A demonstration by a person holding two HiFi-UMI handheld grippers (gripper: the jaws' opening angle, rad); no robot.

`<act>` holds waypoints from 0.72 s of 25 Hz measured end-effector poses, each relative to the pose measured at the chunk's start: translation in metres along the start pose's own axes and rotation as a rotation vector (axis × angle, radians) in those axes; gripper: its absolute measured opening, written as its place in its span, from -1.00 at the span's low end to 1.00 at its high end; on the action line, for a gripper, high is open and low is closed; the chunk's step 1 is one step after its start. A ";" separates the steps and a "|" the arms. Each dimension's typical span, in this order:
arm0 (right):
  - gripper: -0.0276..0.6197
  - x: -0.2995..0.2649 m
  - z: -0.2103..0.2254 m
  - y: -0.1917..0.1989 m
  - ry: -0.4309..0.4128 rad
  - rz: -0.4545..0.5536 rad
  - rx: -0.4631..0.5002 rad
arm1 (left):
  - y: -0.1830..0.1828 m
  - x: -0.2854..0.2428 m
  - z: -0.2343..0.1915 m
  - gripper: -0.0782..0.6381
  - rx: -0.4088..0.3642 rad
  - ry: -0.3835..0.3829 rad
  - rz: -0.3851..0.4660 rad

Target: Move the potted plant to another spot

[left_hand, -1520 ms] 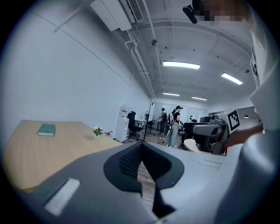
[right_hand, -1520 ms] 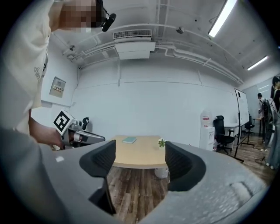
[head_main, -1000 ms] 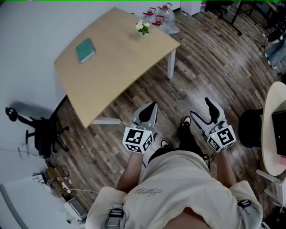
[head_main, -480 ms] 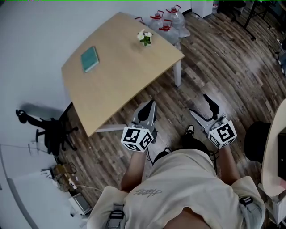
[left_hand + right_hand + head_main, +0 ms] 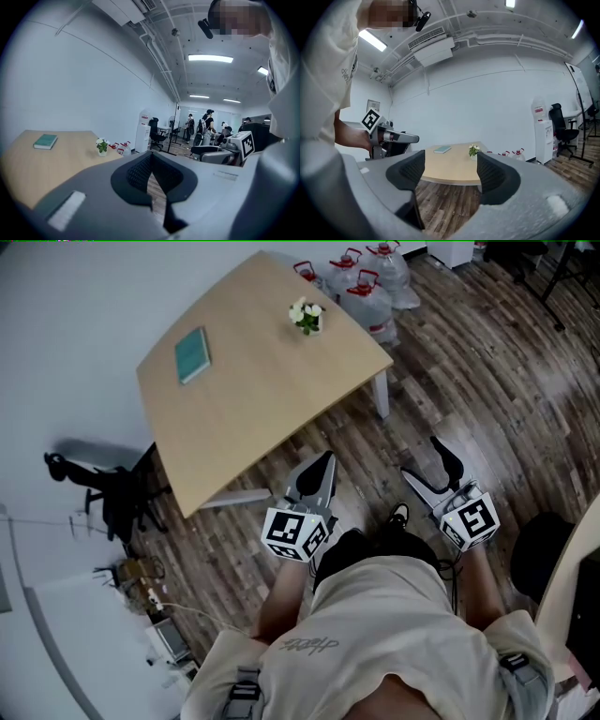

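Note:
The potted plant (image 5: 307, 315), small white flowers in a pale pot, stands near the far right corner of the wooden table (image 5: 253, 399); it also shows in the left gripper view (image 5: 101, 146) and the right gripper view (image 5: 474, 151). Both grippers are held over the floor in front of the person, well short of the table. My left gripper (image 5: 322, 463) is shut with nothing between its pads (image 5: 140, 171). My right gripper (image 5: 429, 468) stands open and empty (image 5: 450, 173), with the plant seen far off between its jaws.
A teal book (image 5: 192, 354) lies on the table's left side. Water jugs (image 5: 361, 282) stand on the floor behind the table's far corner. A black office chair (image 5: 117, 502) is by the wall at left. A water dispenser (image 5: 539, 126) and several people (image 5: 204, 126) are farther off.
The person has walked toward the table: it sits lower and nearer in the head view. Both grippers stay in front of the body in the same states.

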State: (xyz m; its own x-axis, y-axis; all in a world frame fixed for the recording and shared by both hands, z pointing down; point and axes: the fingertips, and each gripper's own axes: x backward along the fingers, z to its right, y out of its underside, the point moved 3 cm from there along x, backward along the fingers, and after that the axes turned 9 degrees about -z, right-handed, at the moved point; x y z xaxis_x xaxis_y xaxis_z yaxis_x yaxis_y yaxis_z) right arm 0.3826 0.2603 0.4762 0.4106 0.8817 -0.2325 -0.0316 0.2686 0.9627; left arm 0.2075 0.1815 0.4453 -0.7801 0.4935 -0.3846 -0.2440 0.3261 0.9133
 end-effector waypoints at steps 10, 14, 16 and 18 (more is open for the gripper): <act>0.14 -0.030 0.014 -0.005 -0.065 -0.016 -0.015 | -0.009 -0.009 -0.024 -0.74 -0.102 -0.084 -0.033; 0.14 -0.045 0.026 -0.007 -0.069 -0.039 0.004 | -0.006 -0.033 -0.034 -0.74 -0.058 -0.057 -0.024; 0.14 -0.051 0.036 -0.010 -0.059 -0.044 0.008 | -0.011 -0.044 -0.041 -0.74 -0.048 -0.043 -0.006; 0.14 -0.057 0.045 -0.016 -0.045 -0.052 0.015 | -0.021 -0.053 -0.051 -0.74 -0.047 -0.045 0.017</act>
State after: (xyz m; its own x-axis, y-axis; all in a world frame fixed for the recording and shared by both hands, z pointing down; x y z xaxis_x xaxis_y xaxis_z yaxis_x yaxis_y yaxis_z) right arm 0.4011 0.1883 0.4801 0.4515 0.8484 -0.2765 0.0047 0.3076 0.9515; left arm 0.2242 0.1071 0.4535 -0.7582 0.5346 -0.3733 -0.2580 0.2799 0.9247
